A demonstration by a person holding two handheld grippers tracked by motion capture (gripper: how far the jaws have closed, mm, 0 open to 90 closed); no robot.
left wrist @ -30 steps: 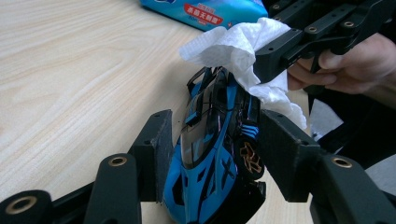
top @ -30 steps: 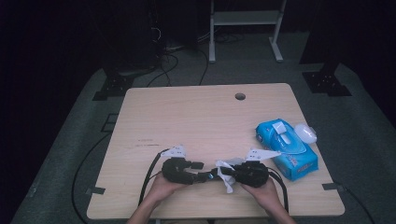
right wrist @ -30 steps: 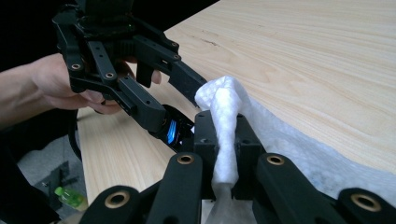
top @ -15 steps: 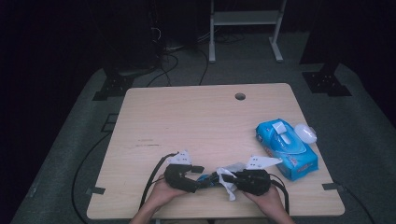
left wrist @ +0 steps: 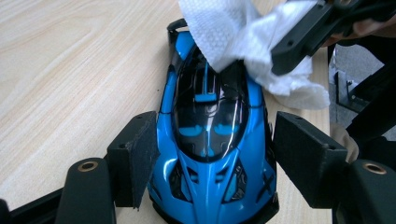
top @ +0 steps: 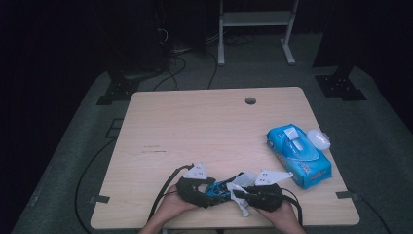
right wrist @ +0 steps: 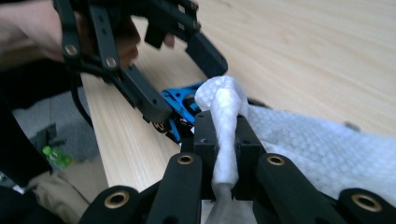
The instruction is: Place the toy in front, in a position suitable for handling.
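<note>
At the near edge of the worktop [top: 204, 126], between the person's two hands, lies one blue toy car [left wrist: 212, 135]. In the left gripper view its long axis runs straight away from the camera, along the line of the left gripper [left wrist: 215, 154], so the car sits lengthwise between the two fingers [left wrist: 133, 156]. One pad stands at each flank; the left pad looks to be at the bodywork or just off it, while a sliver of worktop shows between the right pad and the car. These fingers have just been opening, with the car between them, so I judge the hold loosened rather than firm.

The right gripper [right wrist: 224, 135] comes in from the opposite side, its fingers clamped tight on one white wet wipe [right wrist: 226, 121], bunched into a twist between them with the rest trailing behind. In the left gripper view the wipe [left wrist: 243, 42] drapes over the far end of the car's dark roof.

The wiping falls to the right hand [top: 285, 217], whose cloth already touches the car; the left hand [top: 170, 209] is placed to steady it. Any stroke would best follow the car's length.

Well apart at the right side stand one blue pack of wipes [top: 299, 156] and one small white object [top: 319, 139] just beside it, too small to identify.
</note>
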